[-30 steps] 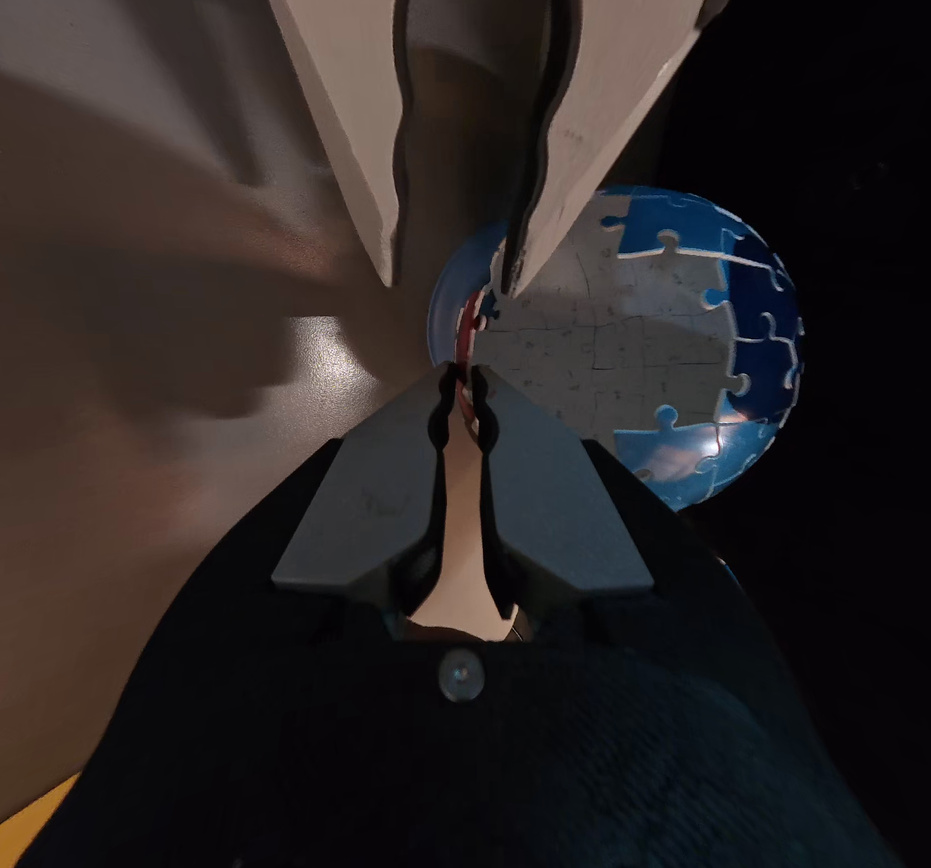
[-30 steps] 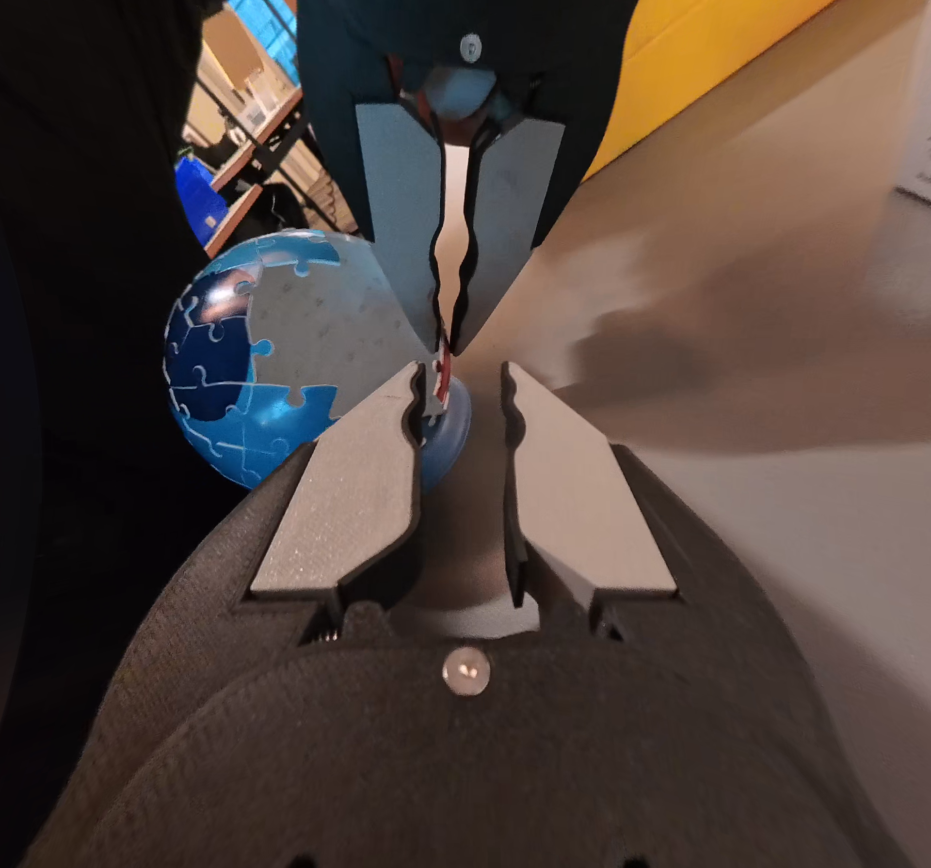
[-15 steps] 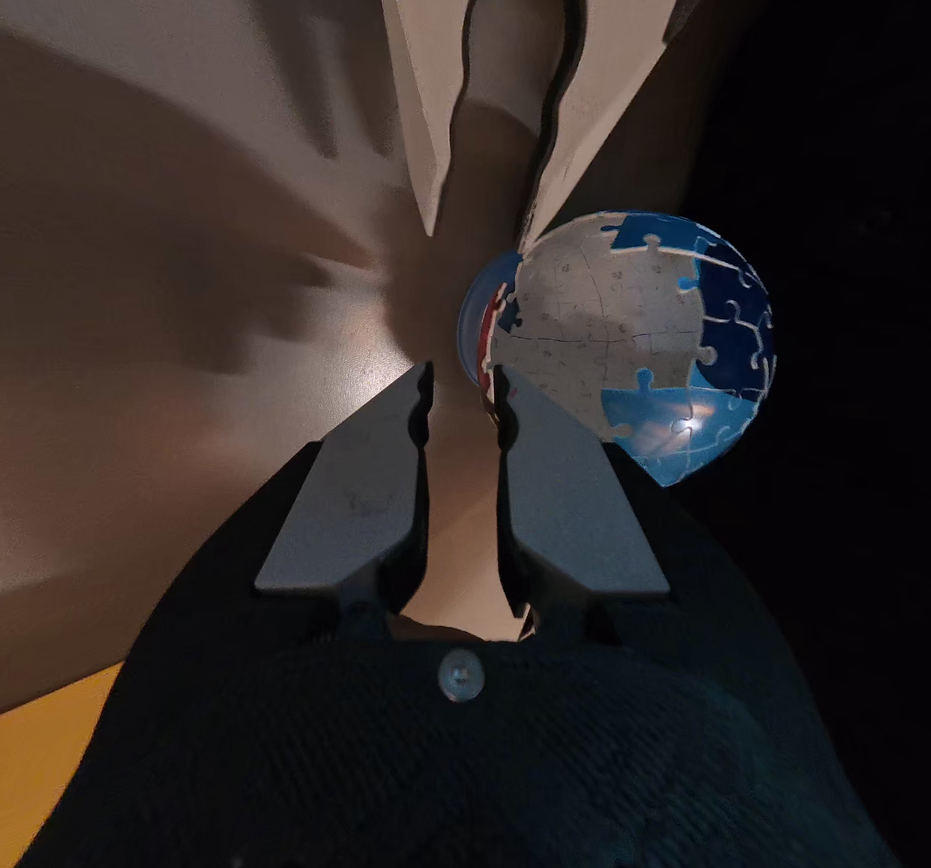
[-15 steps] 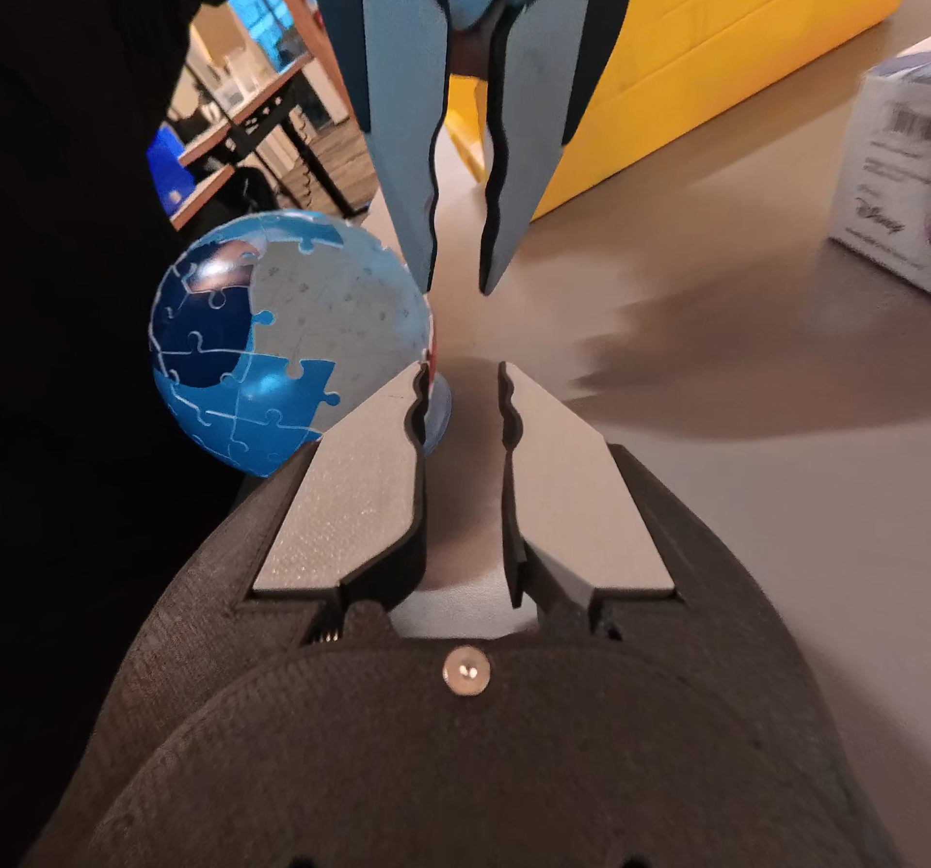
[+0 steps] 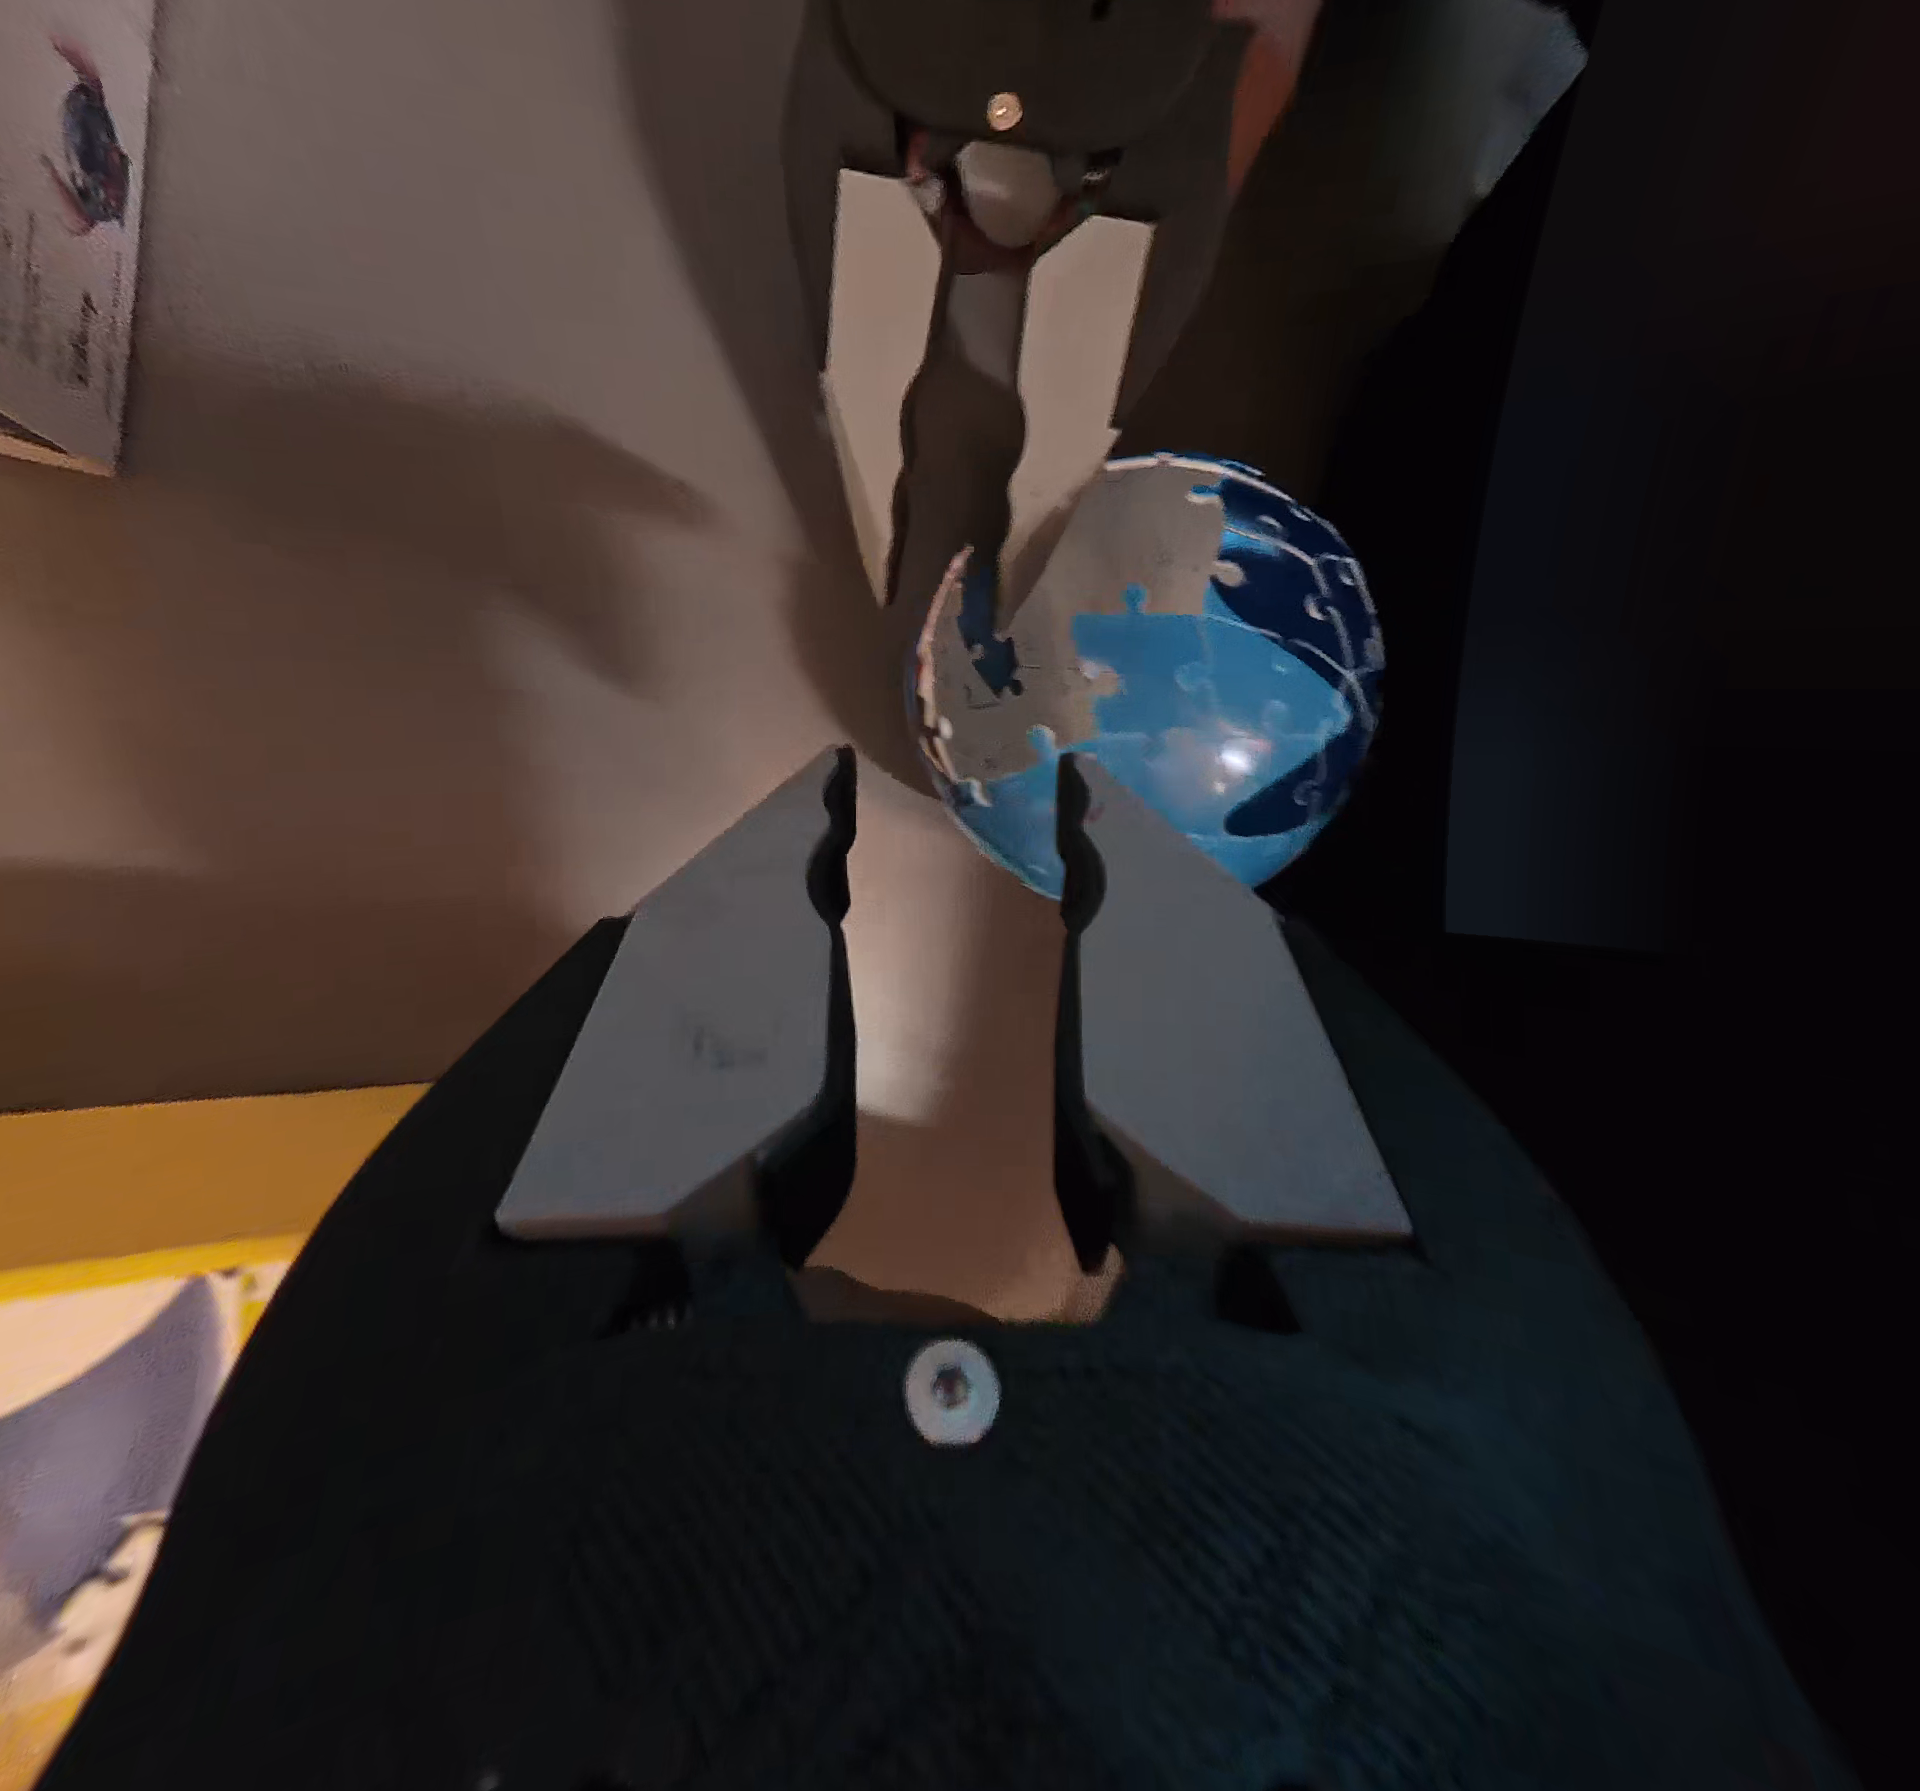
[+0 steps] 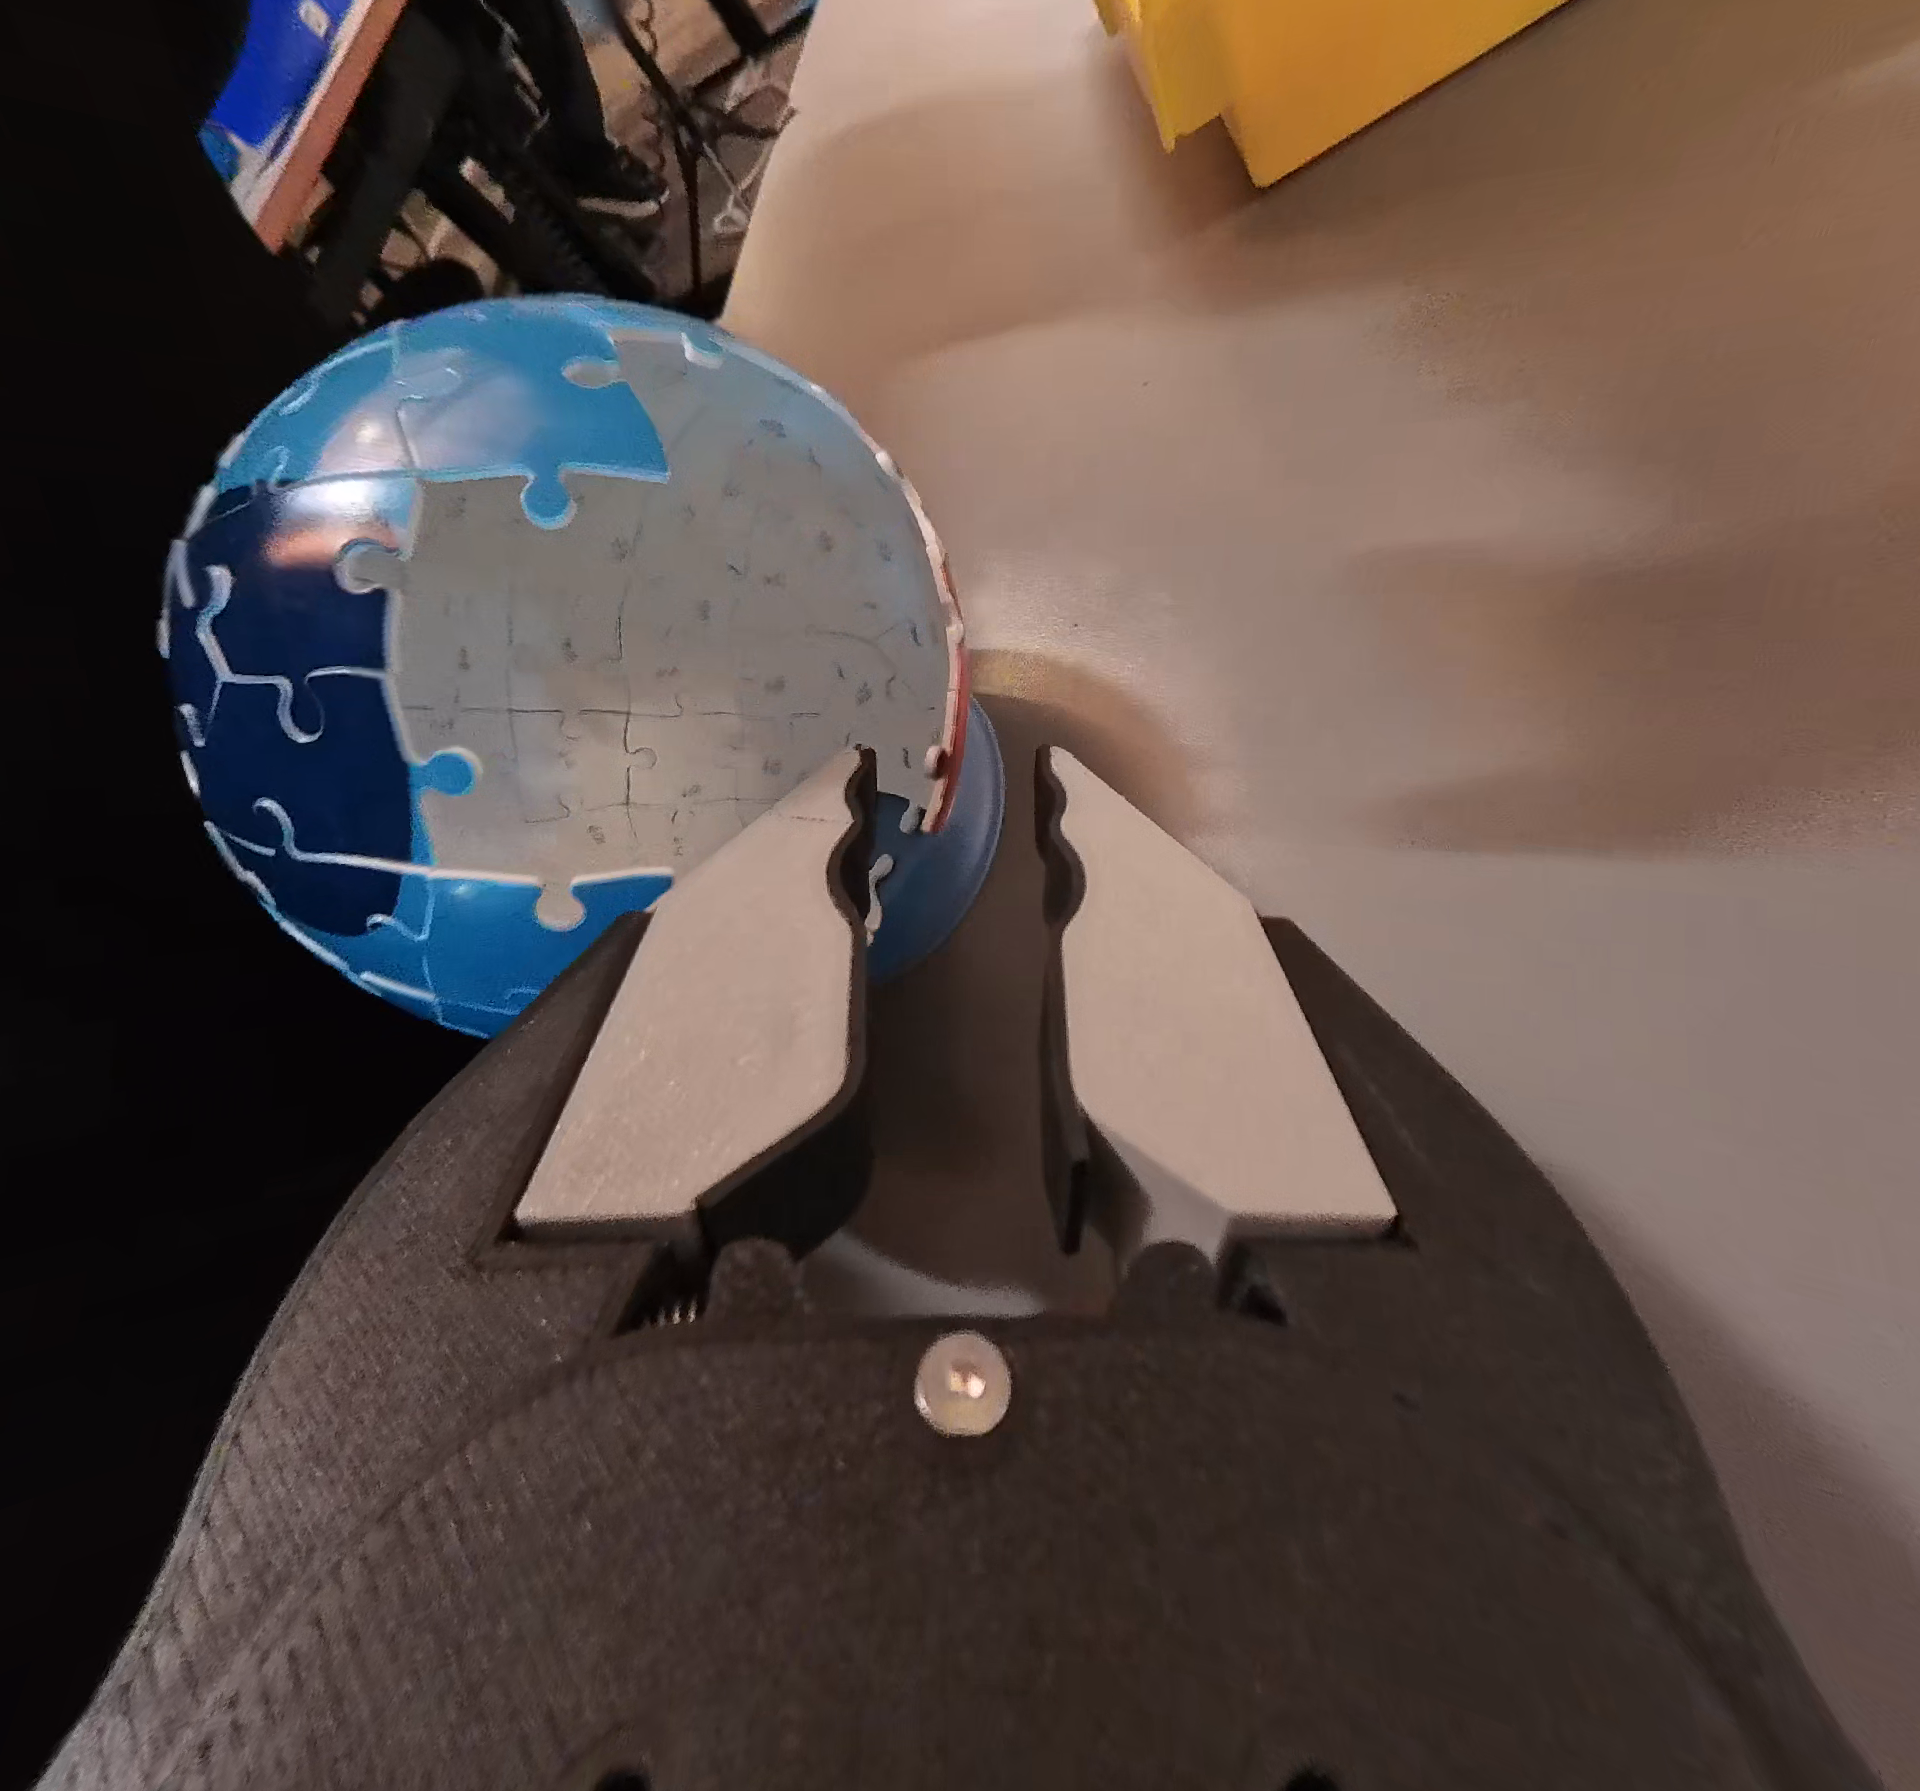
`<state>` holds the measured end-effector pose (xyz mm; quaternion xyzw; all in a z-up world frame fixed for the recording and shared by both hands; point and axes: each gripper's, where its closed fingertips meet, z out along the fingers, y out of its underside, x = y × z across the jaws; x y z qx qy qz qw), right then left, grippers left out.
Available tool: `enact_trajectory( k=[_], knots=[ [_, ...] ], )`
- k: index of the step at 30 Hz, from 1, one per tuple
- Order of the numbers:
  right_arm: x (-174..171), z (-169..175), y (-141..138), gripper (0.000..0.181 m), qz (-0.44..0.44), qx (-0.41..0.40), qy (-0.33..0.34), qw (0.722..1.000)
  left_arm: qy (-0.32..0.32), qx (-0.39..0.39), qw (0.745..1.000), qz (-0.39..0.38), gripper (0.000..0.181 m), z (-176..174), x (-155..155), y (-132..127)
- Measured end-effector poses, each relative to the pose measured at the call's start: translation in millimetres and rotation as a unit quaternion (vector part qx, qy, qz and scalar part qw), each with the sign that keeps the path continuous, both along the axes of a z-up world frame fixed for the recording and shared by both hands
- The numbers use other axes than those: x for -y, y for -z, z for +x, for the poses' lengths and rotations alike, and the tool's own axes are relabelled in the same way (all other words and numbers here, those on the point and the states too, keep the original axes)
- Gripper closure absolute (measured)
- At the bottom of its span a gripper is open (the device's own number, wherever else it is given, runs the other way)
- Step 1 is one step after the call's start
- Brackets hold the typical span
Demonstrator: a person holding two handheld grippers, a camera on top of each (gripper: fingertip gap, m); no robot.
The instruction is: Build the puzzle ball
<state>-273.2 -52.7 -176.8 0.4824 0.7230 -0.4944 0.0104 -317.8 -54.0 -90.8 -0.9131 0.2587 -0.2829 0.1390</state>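
Observation:
The puzzle ball (image 5: 1153,671) is a sphere of blue and pale grey pieces with a red rim strip, resting on a small blue stand (image 6: 971,848) at the table's edge. It also shows in the right wrist view (image 6: 561,661). My left gripper (image 5: 956,775) is open and empty, with its tips just short of the ball's lower left. My right gripper (image 6: 954,770) is open and empty, and its left finger overlaps the ball's lower right. In the left wrist view the right gripper (image 5: 945,588) points down at the ball's upper left; contact cannot be told.
The beige table (image 6: 1455,598) ends just behind the ball, with dark floor and shelving beyond. A yellow box (image 6: 1403,6) lies at the far right. A white printed box (image 5: 62,162) stands at the left and a yellow surface (image 5: 156,1180) is below it.
My left gripper, nearly shut at the ball's red rim a second ago, has opened and pulled back. The two grippers have moved apart. The right gripper has stayed open.

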Motion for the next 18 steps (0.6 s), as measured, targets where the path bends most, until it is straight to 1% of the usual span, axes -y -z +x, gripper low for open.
enact_trajectory(
  k=[2,4,9,14,18],
  knots=[
    [3.4,-0.7,4.2,0.154,0.007,0.011,-0.014,1.0,-0.01,0.005,1.0,0.006,0.137,4.6,13.9,0.5],
    [5.9,-2.1,7.8,0.155,0.018,0.019,-0.025,0.999,-0.015,0.007,1.0,0.007,0.133,11.2,27.3,4.3],
    [9.2,-0.8,15.9,0.16,0.048,0.04,-0.052,0.997,-0.03,0.033,0.999,0.005,0.133,25.0,48.0,10.7],
    [10.2,-2.1,18.6,0.163,0.052,0.048,-0.063,0.996,-0.034,0.058,0.998,0.003,0.135,34.7,54.6,14.1],
    [13.7,-0.9,19.9,0.163,0.039,0.059,-0.076,0.995,-0.038,0.066,0.997,0.008,0.134,35.5,53.0,16.2]
  ],
)
